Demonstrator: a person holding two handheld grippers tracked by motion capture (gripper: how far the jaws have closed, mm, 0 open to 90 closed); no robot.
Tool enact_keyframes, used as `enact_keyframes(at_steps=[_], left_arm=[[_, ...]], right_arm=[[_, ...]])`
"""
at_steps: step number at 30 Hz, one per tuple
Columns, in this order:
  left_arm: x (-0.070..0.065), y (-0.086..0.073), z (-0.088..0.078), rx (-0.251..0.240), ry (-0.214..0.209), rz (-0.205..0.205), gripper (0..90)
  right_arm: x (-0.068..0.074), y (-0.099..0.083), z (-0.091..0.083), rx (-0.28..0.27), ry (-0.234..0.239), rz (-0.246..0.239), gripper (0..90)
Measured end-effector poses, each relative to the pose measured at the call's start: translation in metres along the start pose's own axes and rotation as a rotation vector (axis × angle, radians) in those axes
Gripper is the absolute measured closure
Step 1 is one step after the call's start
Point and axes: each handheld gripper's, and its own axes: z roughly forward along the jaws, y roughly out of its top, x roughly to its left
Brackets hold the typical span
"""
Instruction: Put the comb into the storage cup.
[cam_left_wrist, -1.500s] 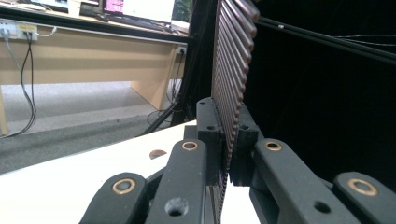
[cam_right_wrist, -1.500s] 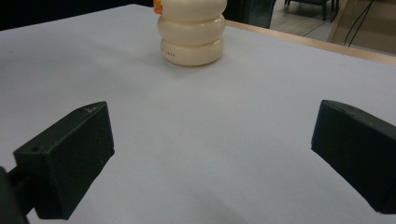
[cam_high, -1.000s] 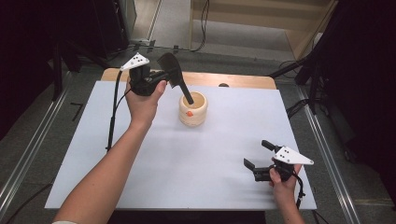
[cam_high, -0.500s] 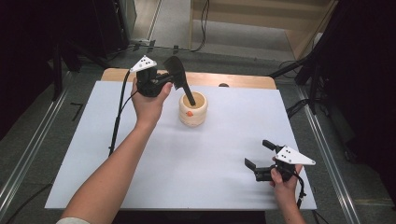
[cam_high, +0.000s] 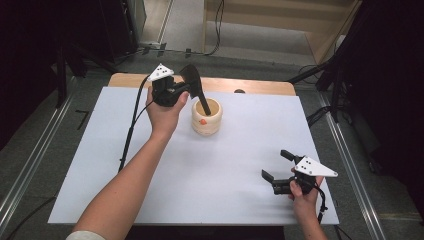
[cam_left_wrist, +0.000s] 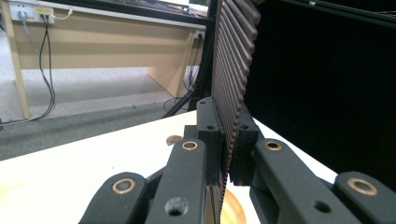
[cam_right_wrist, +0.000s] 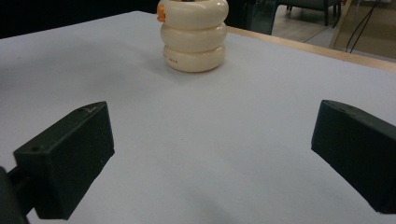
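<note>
High view: comb (cam_high: 196, 90) in holder (cam_high: 207, 117)

**Black grippers, grey plates, bare forearms**

The left gripper (cam_high: 181, 89) is black, with a grey three-cornered plate (cam_high: 161, 72) dotted with small dark marks and a black cable (cam_high: 131, 125) trailing from it. Its linkage arms carry brass-coloured pivot rings (cam_left_wrist: 189, 145) and small screw holes. The right gripper (cam_high: 277, 169) matches, with its own grey plate (cam_high: 314, 167) and blunt, blocky black pads (cam_right_wrist: 70, 156). Both forearms are bare; a pale sleeve edge (cam_high: 82, 235) shows at the left arm.
</note>
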Motion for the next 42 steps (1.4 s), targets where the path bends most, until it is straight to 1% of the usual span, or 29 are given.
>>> enact_keyframes(at_steps=[8, 16, 24, 28, 33, 38, 42], left_arm=[[0.002, -0.010, 0.005, 0.010, 0.003, -0.012, 86.0], [0.001, -0.015, 0.009, 0.014, 0.003, -0.012, 86.0], [0.001, -0.021, 0.013, 0.013, 0.010, -0.029, 86.0], [0.002, -0.025, 0.016, 0.023, 0.010, -0.026, 86.0], [0.003, -0.029, 0.018, 0.021, 0.010, -0.050, 86.1], [0.004, -0.035, 0.022, 0.036, 0.022, -0.053, 86.0], [0.005, -0.038, 0.025, 0.038, 0.023, -0.068, 86.0]], right_arm=[[0.000, 0.000, 0.000, 0.005, -0.001, 0.001, 0.0], [0.000, 0.000, 0.001, 0.004, 0.003, 0.002, 0.0], [0.001, 0.000, 0.001, 0.004, 0.004, 0.002, 0.0], [0.000, 0.000, 0.001, 0.006, 0.002, 0.001, 0.0], [0.000, 0.000, 0.001, 0.006, 0.003, -0.002, 0.0], [0.001, 0.000, 0.001, 0.007, 0.004, 0.001, 0.0], [0.001, 0.000, 0.002, 0.006, 0.004, 0.000, 0.0]])
